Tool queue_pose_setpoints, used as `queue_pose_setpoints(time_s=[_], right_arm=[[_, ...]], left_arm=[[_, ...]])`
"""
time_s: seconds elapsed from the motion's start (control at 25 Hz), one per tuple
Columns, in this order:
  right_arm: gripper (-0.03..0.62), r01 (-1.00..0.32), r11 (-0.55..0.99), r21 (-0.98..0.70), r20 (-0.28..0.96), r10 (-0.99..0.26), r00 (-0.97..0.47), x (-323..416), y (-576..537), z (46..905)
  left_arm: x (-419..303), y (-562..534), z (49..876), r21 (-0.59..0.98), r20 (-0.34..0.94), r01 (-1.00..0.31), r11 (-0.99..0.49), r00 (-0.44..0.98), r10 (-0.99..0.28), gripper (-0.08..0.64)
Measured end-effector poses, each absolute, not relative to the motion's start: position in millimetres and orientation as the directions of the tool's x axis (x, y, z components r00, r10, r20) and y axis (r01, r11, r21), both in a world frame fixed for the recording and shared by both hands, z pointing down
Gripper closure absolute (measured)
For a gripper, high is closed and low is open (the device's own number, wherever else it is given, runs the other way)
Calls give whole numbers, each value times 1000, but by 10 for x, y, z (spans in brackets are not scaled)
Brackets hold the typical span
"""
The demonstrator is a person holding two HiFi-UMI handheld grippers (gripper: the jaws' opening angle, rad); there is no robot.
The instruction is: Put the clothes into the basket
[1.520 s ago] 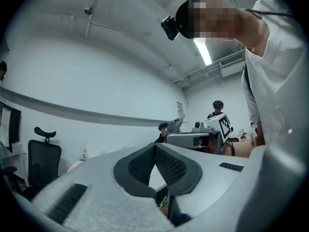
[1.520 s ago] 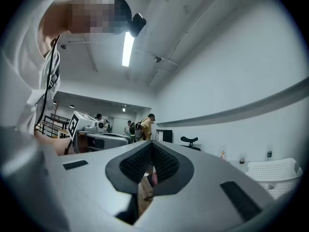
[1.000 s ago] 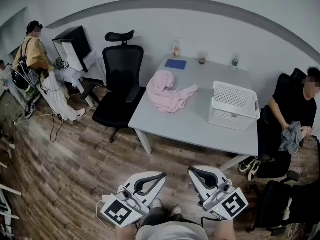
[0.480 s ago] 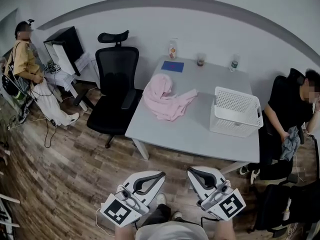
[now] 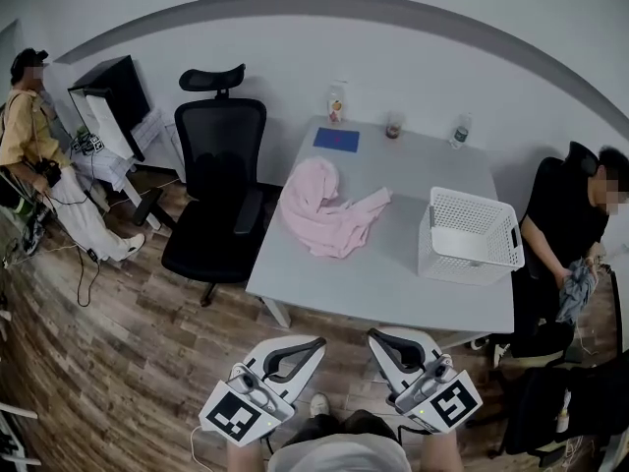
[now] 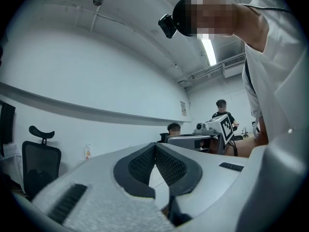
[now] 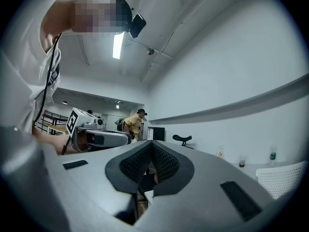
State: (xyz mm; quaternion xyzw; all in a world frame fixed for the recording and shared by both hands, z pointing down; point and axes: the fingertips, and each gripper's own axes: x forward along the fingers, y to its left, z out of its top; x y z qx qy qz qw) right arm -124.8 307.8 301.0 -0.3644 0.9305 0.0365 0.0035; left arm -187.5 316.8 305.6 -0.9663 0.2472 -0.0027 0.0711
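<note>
A pink garment (image 5: 324, 209) lies crumpled on the left half of the grey table (image 5: 383, 264). A white slatted basket (image 5: 470, 236) stands at the table's right side, with nothing seen in it. My left gripper (image 5: 316, 344) and right gripper (image 5: 375, 337) are held low in front of me, short of the table's near edge, well away from the garment. Both are shut with nothing between the pads. In the left gripper view the jaws (image 6: 155, 146) meet; in the right gripper view the jaws (image 7: 152, 144) meet too.
A black office chair (image 5: 218, 195) stands at the table's left. A blue sheet (image 5: 335, 140), a bottle (image 5: 336, 102), a cup (image 5: 395, 126) and a small bottle (image 5: 459, 132) sit at the far edge. A seated person (image 5: 575, 234) is right of the table; another person (image 5: 34, 146) stands far left.
The view has shifted forward and left: table, chair and basket sit slightly nearer and more centred. Both grippers stay low and shut. The seated person has lowered the grey cloth.
</note>
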Motion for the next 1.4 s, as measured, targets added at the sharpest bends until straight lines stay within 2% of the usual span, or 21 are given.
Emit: queue_pose_setpoints(time_s=[0.08, 0.16, 0.48, 0.64, 0.8, 1.4], right_arm=[[589, -682, 728, 66, -45, -681, -731, -1294, 2954, 2990], [589, -688, 723, 60, -23, -688, -725, -1306, 2832, 3039], [588, -685, 726, 63, -3, -686, -727, -1311, 2334, 3095], [589, -675, 735, 63, -8, -676, -737, -1286, 2072, 3098], [589, -663, 746, 59, -5, -664, -748, -1217, 1821, 3134], [589, -622, 783, -3, 9, -622, -783, -736, 1021, 3282]], left_arm=[[-1929, 3030, 3111, -14, -24, -507, -862, 862, -506, 558], [-1957, 2905, 3143, 31, -18, -512, -859, 859, -512, 558], [-1955, 2400, 3192, 24, -9, -513, -858, 858, -513, 557], [-1892, 2154, 3145, -114, -19, -481, -869, 876, -482, 558], [-1812, 1872, 3222, 37, -6, -525, -850, 851, -525, 558], [-1160, 1011, 3273, 54, 21, -533, -845, 846, -532, 558]])
